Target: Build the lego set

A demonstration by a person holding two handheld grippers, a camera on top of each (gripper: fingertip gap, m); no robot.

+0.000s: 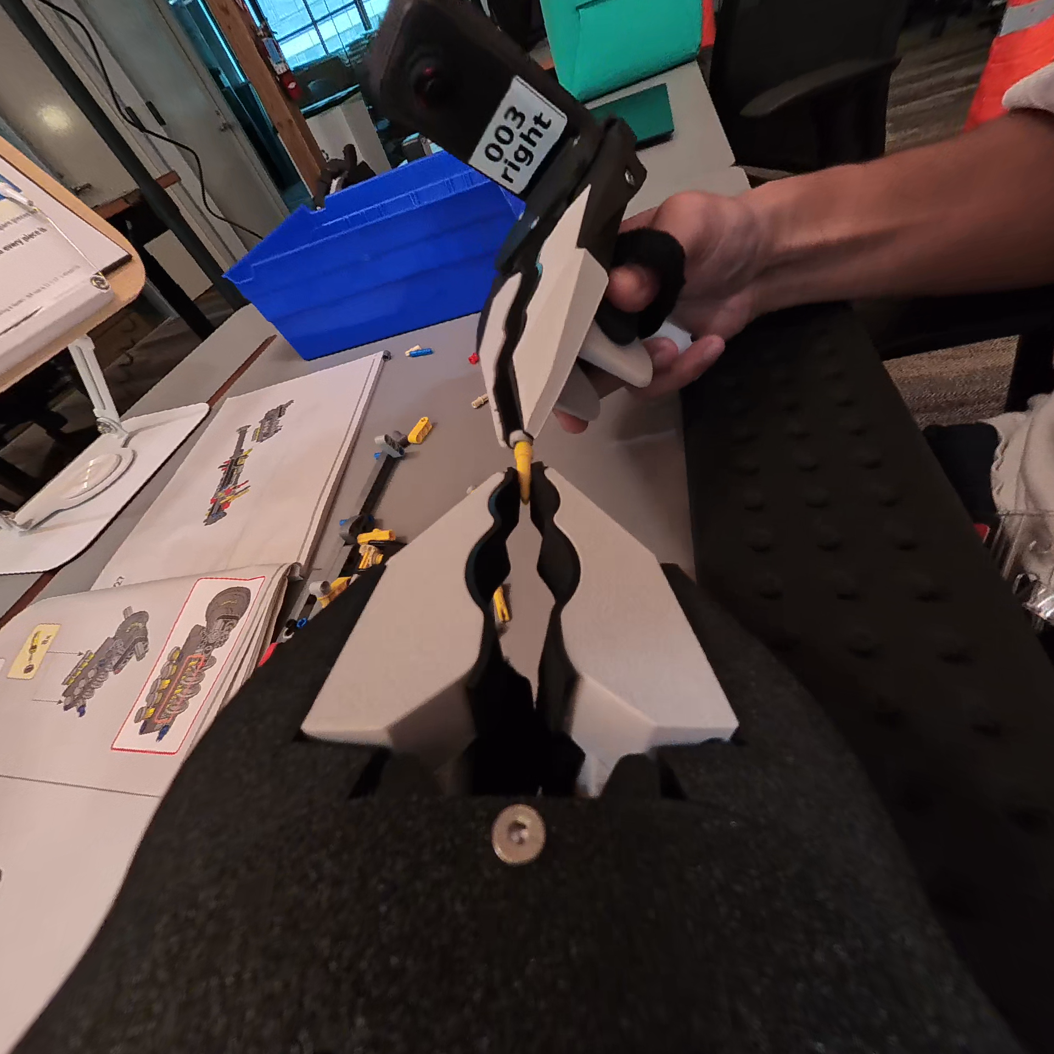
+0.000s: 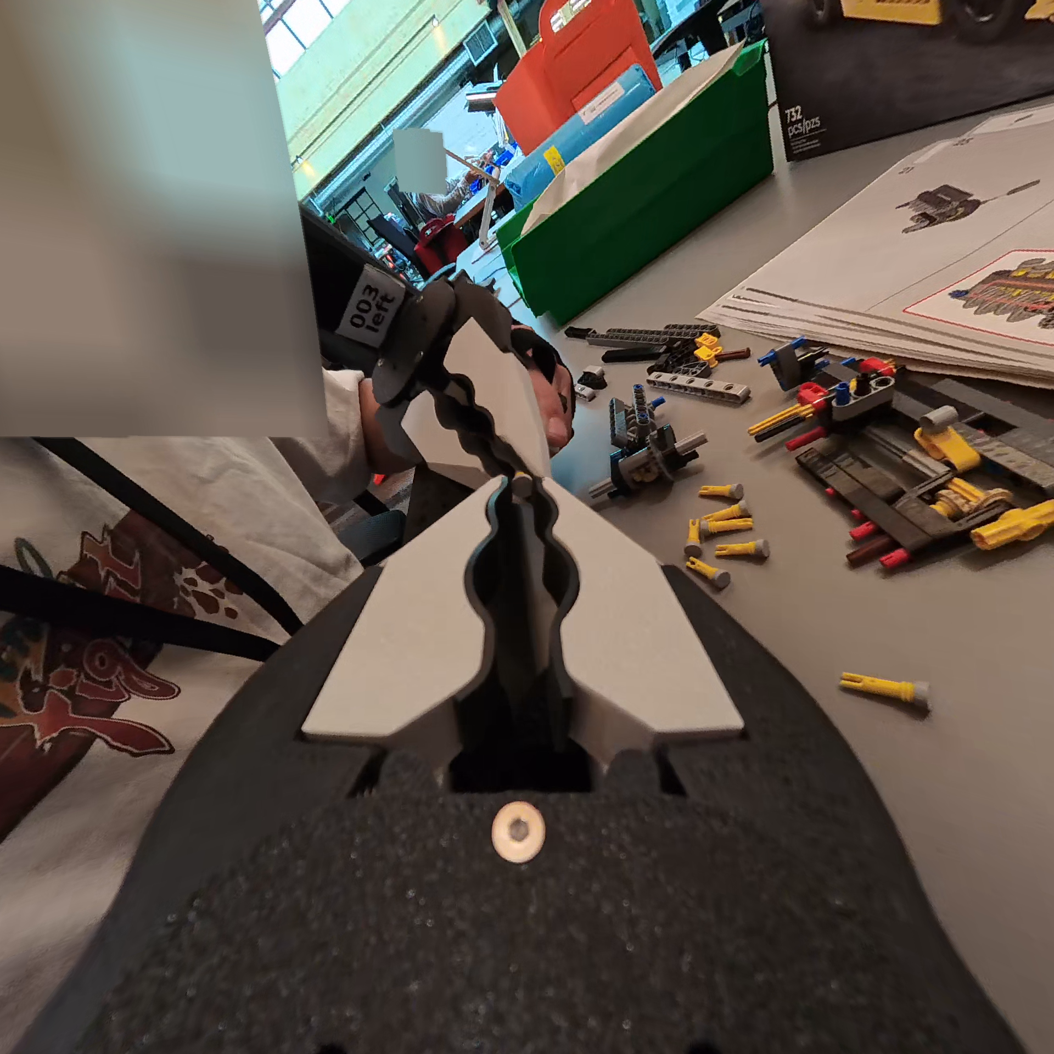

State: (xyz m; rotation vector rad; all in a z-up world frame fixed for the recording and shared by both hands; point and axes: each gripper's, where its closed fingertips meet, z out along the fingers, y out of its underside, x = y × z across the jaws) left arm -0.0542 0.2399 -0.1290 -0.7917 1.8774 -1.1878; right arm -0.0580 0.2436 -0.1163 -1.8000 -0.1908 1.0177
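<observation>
My left gripper (image 1: 523, 485) and right gripper (image 1: 516, 436) both pinch one yellow pin (image 1: 522, 463) tip-to-tip; I'd release one side gently, keeping it aligned.

A large blur is covering the upper left of the right wrist view. The left gripper (image 1: 523, 476) is hiding most of the yellow pin (image 1: 522, 463); only its grey cap (image 2: 521, 483) is showing there. The edge is cutting off the booklet (image 2: 935, 274), box (image 2: 890, 74) and build (image 2: 924, 479).
</observation>
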